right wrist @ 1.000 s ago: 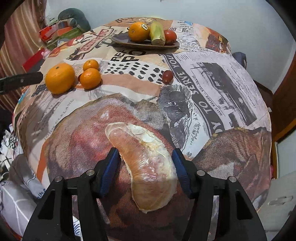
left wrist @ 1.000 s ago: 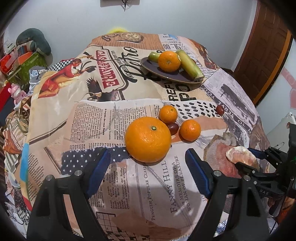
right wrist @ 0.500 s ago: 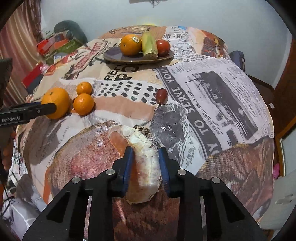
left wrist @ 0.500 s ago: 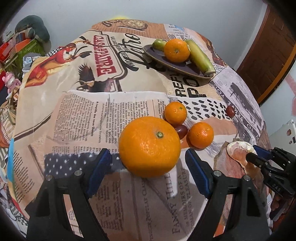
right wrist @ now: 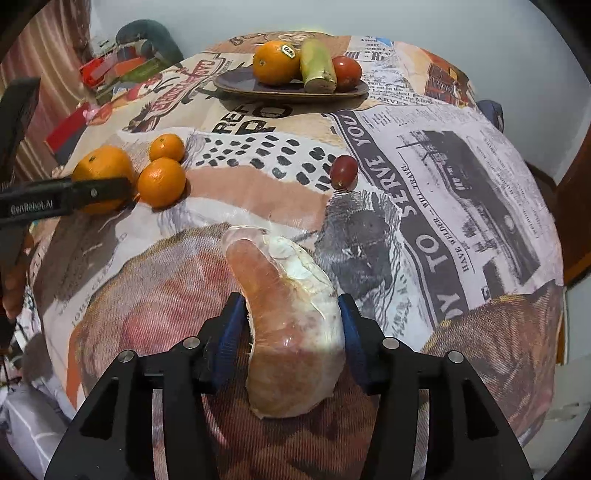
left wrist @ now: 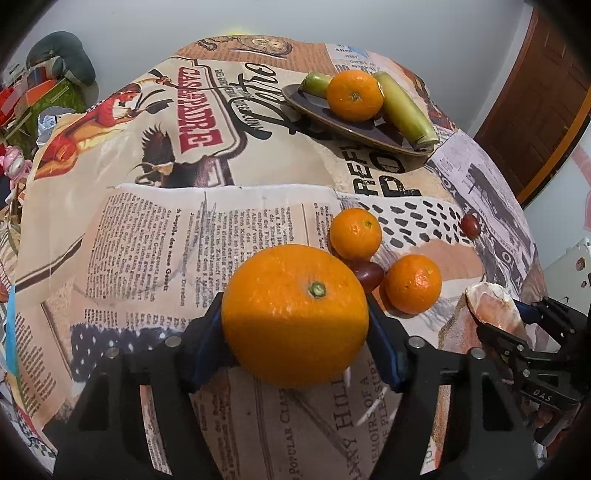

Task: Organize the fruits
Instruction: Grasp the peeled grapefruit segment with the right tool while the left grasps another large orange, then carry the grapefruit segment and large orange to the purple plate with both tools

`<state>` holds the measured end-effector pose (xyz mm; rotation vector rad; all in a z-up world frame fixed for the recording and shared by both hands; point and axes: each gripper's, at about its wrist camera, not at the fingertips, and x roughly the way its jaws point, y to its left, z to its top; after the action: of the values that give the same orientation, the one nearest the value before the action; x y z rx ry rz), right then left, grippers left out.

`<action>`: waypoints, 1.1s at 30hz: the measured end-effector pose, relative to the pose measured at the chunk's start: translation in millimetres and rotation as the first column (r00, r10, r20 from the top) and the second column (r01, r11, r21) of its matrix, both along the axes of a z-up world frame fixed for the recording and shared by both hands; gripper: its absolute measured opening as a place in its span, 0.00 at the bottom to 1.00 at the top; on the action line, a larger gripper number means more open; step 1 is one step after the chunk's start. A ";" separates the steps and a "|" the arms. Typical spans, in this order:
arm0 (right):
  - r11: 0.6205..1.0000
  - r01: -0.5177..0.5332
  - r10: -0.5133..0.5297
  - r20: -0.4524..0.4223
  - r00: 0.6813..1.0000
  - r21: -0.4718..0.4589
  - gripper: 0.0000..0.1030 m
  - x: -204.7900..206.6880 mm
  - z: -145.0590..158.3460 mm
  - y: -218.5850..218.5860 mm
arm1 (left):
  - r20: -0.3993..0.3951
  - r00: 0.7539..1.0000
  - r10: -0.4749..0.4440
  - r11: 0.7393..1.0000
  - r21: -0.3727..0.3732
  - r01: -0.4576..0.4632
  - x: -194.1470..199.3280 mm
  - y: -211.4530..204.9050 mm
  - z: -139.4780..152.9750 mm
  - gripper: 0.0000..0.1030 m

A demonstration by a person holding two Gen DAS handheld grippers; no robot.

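Fruits lie spread over the counter (right wrist: pixel 461 192), and both claws have just grabbed one each. The left claw (left wrist: pixel 295 332) squeezes the big orange (left wrist: pixel 295 314) from both sides, near the front of the counter. The right claw (right wrist: pixel 291 332) pinches the peeled pomelo piece (right wrist: pixel 291 325), which looks wrapped in clear film.

Two small oranges, one (left wrist: pixel 355 233) a bit farther and one (left wrist: pixel 413 283) to its right, sit just past the big orange, with a dark grape (left wrist: pixel 368 275) between them. Another grape (right wrist: pixel 343 170) lies alone, well apart to the right.

At the far side stands a dark plate (right wrist: pixel 236 83). It holds an orange (right wrist: pixel 276 62), a green stalk (right wrist: pixel 317 66) and a red tomato (right wrist: pixel 346 72).

This looks like the picking-up step. Next, I think each claw should lift its fruit and carry it to the far plate. The big orange is round and could roll, so it needs a soft landing in a free spot. The pomelo piece is squishy, so a gentle squeeze is best.

The counter wears a cloth printed like old newspapers. Behind it is a pale wall (left wrist: pixel 147 29), with a brown door (left wrist: pixel 546 96) on the right and colourful clutter (left wrist: pixel 33 96) on the left.
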<state>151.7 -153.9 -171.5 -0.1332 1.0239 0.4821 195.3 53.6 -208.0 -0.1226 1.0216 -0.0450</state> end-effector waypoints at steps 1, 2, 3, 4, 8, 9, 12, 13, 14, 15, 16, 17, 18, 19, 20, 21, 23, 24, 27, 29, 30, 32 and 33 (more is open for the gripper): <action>1.000 0.002 -0.002 0.009 1.000 -0.006 0.45 -0.1 0.5 1.4 | 0.003 1.000 0.001 1.000 -0.002 -0.001 0.3 0.3 0.2 0.67; 1.000 0.004 -0.004 0.016 1.000 -0.011 0.44 -0.6 1.0 3.1 | 0.004 1.000 0.001 1.000 -0.004 -0.001 0.0 0.3 0.3 0.67; 1.000 0.007 -0.007 0.022 1.000 -0.015 0.44 -1.2 1.7 4.1 | 0.004 1.000 0.001 1.000 -0.007 0.000 -0.2 0.8 0.5 0.67; 1.000 0.009 -0.009 0.025 1.000 -0.016 0.43 -1.7 2.6 4.7 | 0.004 1.000 0.000 1.000 -0.011 0.000 -0.5 1.3 1.0 0.66; 1.000 0.016 -0.016 0.032 0.999 -0.006 0.40 -0.4 6.9 3.8 | 0.005 1.000 0.007 1.000 -0.025 -0.007 -3.1 4.8 5.1 0.66; 1.000 0.021 -0.021 0.035 0.999 0.004 0.39 0.1 9.7 3.1 | 0.011 1.000 0.011 1.000 -0.029 -0.011 -4.2 6.3 7.4 0.66; 1.000 0.026 -0.027 0.064 0.998 0.017 0.38 0.9 19.1 3.3 | 0.033 0.999 0.022 0.999 -0.035 -0.020 -6.9 10.2 15.4 0.66; 0.999 0.027 -0.028 0.081 0.996 0.020 0.38 1.2 24.0 3.7 | 0.042 0.999 0.025 0.999 -0.034 -0.023 -7.4 11.1 18.9 0.66; 0.999 0.029 -0.031 0.096 0.995 0.024 0.38 1.5 28.4 4.1 | 0.050 0.998 0.027 0.999 -0.033 -0.025 -7.7 11.2 21.9 0.66; 0.999 0.029 -0.032 0.108 0.994 0.027 0.38 2.0 32.1 5.0 | 0.060 0.998 0.029 0.999 -0.032 -0.027 -7.7 11.5 25.8 0.66; 0.999 0.029 -0.033 0.121 0.992 0.035 0.38 3.0 37.3 5.4 | 0.072 0.997 0.031 0.999 -0.032 -0.029 -7.9 12.0 30.1 0.66; 0.999 0.030 -0.036 0.130 0.991 0.043 0.38 3.9 40.8 5.6 | 0.085 0.996 0.032 0.999 -0.031 -0.030 -7.8 12.2 34.9 0.66; 0.998 0.032 -0.039 0.141 0.989 0.054 0.38 5.7 46.0 5.9 | 0.096 0.995 0.032 0.999 -0.030 -0.030 -7.8 12.4 38.7 0.66; 0.998 0.033 -0.042 0.150 0.988 0.062 0.38 7.4 50.1 6.6 | 0.111 0.993 0.033 0.999 -0.030 -0.030 -7.6 12.2 44.2 0.66; 0.997 0.033 -0.044 0.158 0.987 0.067 0.38 9.5 54.4 7.4 | 0.122 0.992 0.034 0.999 -0.029 -0.031 -7.1 12.0 48.0 0.66; 0.997 0.036 -0.048 0.172 0.984 0.075 0.38 12.5 59.8 8.2 | 0.132 0.991 0.034 0.999 -0.029 -0.030 -6.3 12.0 51.5 0.66; 0.996 0.037 -0.052 0.193 0.980 0.084 0.38 17.1 67.2 10.9 | 0.157 0.987 0.031 0.999 -0.030 -0.026 -4.3 11.4 60.3 0.66; 0.995 0.035 -0.053 0.203 0.978 0.089 0.38 19.6 70.8 12.3 | 0.166 0.986 0.029 0.999 -0.031 -0.024 -3.2 11.4 63.8 0.66; 0.994 0.036 -0.059 0.234 0.970 0.099 0.38 26.6 79.7 16.2 | 0.195 0.980 0.025 0.999 -0.032 -0.019 3.1 10.5 74.7 0.66; 0.994 0.036 -0.062 0.250 0.966 0.107 0.38 30.2 84.1 16.5 | 0.214 0.977 0.021 0.999 -0.034 -0.014 8.4 9.7 81.6 0.66; 0.993 0.036 -0.065 0.258 0.964 0.115 0.38 33.8 87.0 17.9 | 0.221 0.975 0.018 0.999 -0.033 -0.011 10.2 8.7 84.1 0.66; 0.992 0.034 -0.065 0.270 0.961 0.121 0.38 38.1 90.4 19.3 | 0.236 0.972 0.012 1.000 -0.030 -0.005 16.1 7.2 89.4 0.66; 0.992 0.033 -0.067 0.278 0.958 0.122 0.38 41.4 92.2 20.9 | 0.242 0.970 0.010 1.000 -0.029 -0.003 19.2 6.6 91.6 0.66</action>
<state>193.0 -133.0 -79.3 -0.0690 0.7159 0.4607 214.4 60.2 -116.3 -0.1425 0.7761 -0.0670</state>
